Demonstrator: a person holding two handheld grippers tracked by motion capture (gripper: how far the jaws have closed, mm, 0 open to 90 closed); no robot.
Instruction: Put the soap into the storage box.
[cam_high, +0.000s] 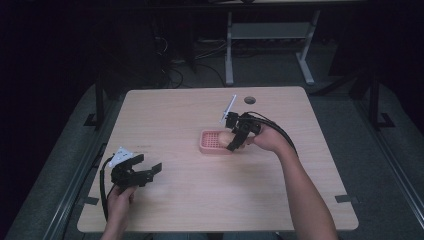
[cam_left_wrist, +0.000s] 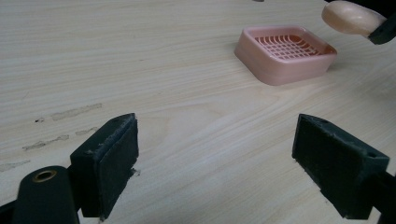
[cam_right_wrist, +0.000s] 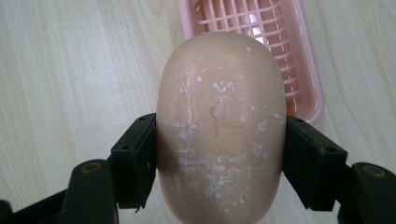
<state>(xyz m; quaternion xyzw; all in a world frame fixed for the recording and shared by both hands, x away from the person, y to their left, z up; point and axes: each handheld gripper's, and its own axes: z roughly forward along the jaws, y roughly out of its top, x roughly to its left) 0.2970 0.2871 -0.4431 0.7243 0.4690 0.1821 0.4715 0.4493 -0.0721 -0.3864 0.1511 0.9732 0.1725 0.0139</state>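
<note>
Gripping a peach soap bar (cam_right_wrist: 219, 126), right gripper (cam_high: 239, 136) hangs above pink tray (cam_high: 209, 148) mid-table (cam_high: 200, 200). Left gripper (cam_high: 135, 172), jaws spread and empty, near the table's front-left corner.

- High view looks forward and down from the person's side, far off.
- Left gripper view skims low, soap dish (cam_left_wrist: 286, 53) at 1 o'clock.
- Right gripper view looks down closely on the same dish (cam_right_wrist: 299, 56).
</note>
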